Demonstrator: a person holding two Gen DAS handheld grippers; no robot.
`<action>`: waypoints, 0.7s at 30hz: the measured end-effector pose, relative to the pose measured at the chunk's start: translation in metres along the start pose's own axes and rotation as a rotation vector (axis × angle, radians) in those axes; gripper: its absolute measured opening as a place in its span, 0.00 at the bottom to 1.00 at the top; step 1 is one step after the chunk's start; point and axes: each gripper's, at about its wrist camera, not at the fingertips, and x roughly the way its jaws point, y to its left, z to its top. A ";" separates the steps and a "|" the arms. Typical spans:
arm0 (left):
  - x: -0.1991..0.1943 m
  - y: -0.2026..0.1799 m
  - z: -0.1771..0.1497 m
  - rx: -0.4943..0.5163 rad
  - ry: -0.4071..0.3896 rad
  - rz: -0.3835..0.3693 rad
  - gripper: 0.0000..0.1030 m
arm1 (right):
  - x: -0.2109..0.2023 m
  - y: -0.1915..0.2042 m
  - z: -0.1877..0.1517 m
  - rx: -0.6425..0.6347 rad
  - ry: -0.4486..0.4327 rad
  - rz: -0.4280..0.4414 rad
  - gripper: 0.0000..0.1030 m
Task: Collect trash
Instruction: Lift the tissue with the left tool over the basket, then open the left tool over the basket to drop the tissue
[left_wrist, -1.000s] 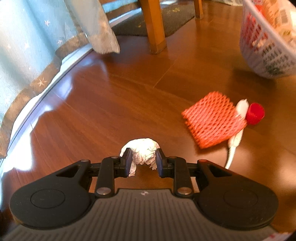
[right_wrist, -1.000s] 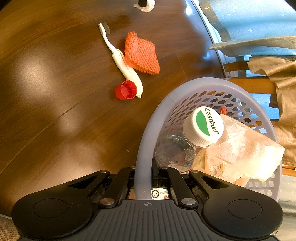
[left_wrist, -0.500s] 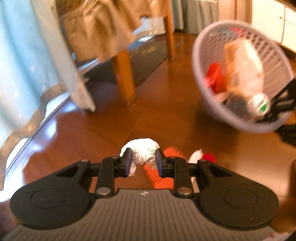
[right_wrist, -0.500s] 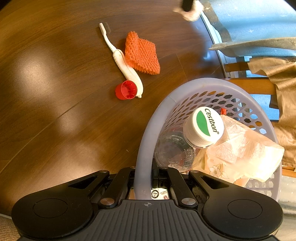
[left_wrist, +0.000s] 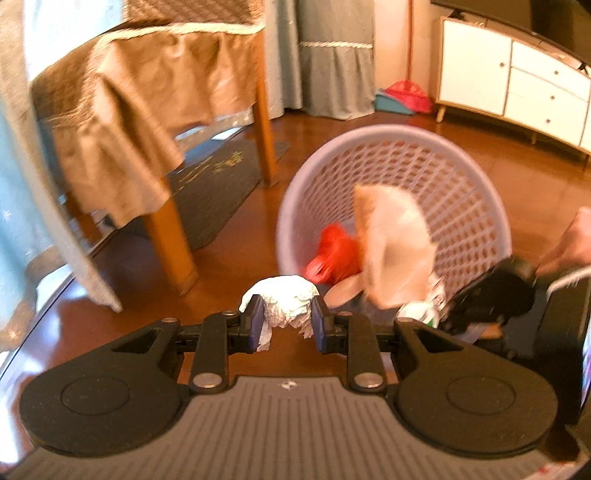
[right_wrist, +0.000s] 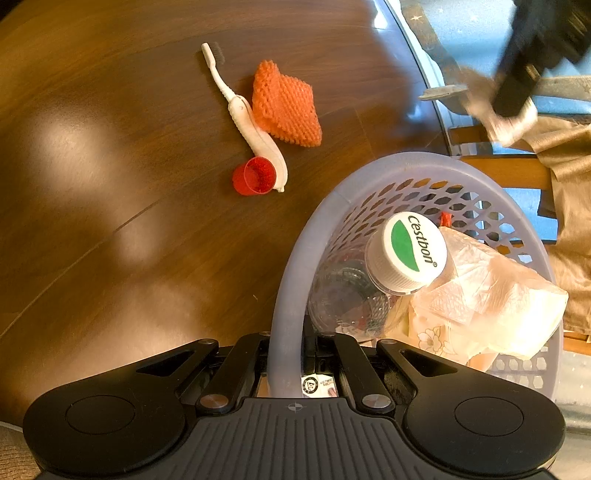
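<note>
Left gripper (left_wrist: 287, 325): fingers pinch a crumpled white tissue wad (left_wrist: 284, 304) between the pads, held in the air just in front of the lilac mesh basket (left_wrist: 458, 177). Basket is tilted, mouth turned toward the left wrist camera.

Right gripper (right_wrist: 286, 363): jaws pressed together on the basket rim, which runs up between the fingers. A hand (left_wrist: 570, 243) shows at the right edge of the left wrist view behind that gripper.

Inside the basket: clear plastic bottle with a white-and-green "Cestbon" cap (right_wrist: 406, 251), a pale floral tissue packet (right_wrist: 480, 306), something red (left_wrist: 334, 254) low against the wall, blurred.

On the wood floor (right_wrist: 92, 240), beside the basket but apart from it: orange foam net sleeve (right_wrist: 286, 105), white toothbrush (right_wrist: 245, 114) touching its edge, red bottle cap (right_wrist: 255, 175) touching the toothbrush handle end.

Background: table with tan cloth (left_wrist: 129, 96), dark mat (left_wrist: 214, 181) beneath it, white cabinet (left_wrist: 517, 81) far right.
</note>
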 end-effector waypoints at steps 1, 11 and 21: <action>0.002 -0.002 0.004 -0.004 -0.008 -0.012 0.22 | 0.000 0.000 0.000 0.001 0.000 0.000 0.00; 0.031 -0.034 0.032 0.003 -0.029 -0.167 0.22 | -0.001 0.001 0.001 -0.001 -0.005 0.002 0.00; 0.067 -0.054 0.036 0.016 0.017 -0.204 0.34 | -0.004 0.005 0.002 -0.004 -0.020 0.009 0.00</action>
